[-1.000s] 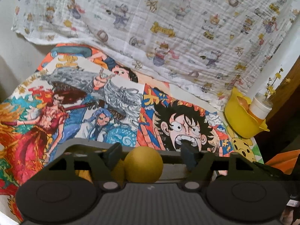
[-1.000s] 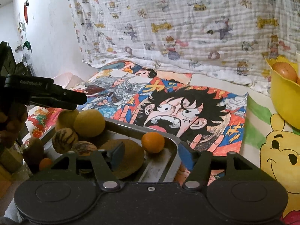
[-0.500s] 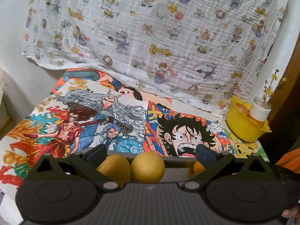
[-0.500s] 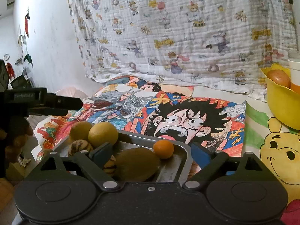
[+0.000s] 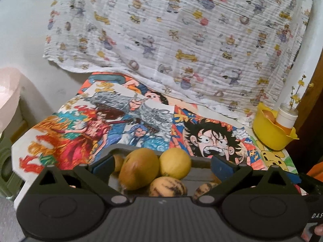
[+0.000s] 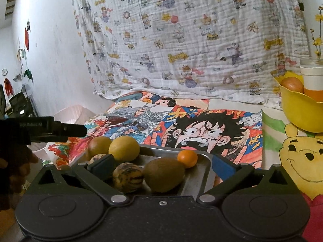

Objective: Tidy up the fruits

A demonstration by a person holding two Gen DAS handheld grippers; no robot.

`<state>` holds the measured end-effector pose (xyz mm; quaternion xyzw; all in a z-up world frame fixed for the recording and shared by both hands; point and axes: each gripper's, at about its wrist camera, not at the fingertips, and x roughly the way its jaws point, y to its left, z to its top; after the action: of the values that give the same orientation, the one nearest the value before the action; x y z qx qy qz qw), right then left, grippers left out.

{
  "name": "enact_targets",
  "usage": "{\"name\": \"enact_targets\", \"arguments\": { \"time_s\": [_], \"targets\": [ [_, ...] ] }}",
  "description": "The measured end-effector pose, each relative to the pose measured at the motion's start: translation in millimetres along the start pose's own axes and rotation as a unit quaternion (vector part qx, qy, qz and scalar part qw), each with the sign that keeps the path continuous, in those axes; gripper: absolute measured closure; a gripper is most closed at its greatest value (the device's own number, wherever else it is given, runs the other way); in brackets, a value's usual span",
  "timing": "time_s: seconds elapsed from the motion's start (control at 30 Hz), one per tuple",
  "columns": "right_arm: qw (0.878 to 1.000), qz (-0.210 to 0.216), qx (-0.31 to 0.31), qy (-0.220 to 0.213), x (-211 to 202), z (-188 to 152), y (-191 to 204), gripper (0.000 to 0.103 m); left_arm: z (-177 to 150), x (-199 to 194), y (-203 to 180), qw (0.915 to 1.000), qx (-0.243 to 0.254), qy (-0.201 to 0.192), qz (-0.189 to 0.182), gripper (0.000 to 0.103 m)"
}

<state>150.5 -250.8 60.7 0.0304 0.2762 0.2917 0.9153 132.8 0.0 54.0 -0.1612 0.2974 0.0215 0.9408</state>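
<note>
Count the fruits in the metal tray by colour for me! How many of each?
Yellow fruit: 1
Small orange fruit: 1
Striped fruits: 2
Brownish fruits: 2
Total: 6 in plain sight on the tray; more may be hidden.

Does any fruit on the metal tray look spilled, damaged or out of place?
Nothing stands out. All the fruit lies inside the metal tray: the lemon, the kiwi, the small orange and the striped fruit. None has rolled onto the posters, and none looks damaged.
</note>
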Motion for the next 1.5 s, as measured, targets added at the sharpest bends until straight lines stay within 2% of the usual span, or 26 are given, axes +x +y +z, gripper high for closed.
{"name": "enact_targets", "arguments": {
  "time_s": [0.2,0.47,0.87,1.03,1.33,1.5],
  "targets": [
    [1.0,-0.001,0.001,-0.011,-10.8,-8.8,15.5,0.001,-13.8,-18.9,8.5,0.9998,-0.005,-0.014,0.016,0.0],
    [0.999,-0.017,-0.009,-0.03,-22.3,-15.8,36.8,0.001,-35.6,-40.0,7.2,0.9979,0.017,-0.042,0.045,0.0],
    [0.996,-0.05,-0.052,-0.058,-32.5,-40.0,73.8,0.001,-70.2,-65.5,13.4,0.9932,0.03,-0.082,0.077,0.0],
    [0.996,-0.057,-0.038,-0.058,-35.4,-52.9,76.1,0.001,-84.3,-72.9,15.8,0.9909,0.042,-0.089,0.092,0.0],
    [0.993,-0.096,-0.037,-0.058,-44.4,-84.7,75.0,0.001,-109.2,-79.8,19.5,0.9919,0.054,-0.09,0.071,0.0],
    [0.994,-0.088,0.006,-0.068,-49.7,-96.5,70.6,0.001,-120.1,-83.3,21.0,0.9903,0.058,-0.1,0.077,0.0]
  ]
}}
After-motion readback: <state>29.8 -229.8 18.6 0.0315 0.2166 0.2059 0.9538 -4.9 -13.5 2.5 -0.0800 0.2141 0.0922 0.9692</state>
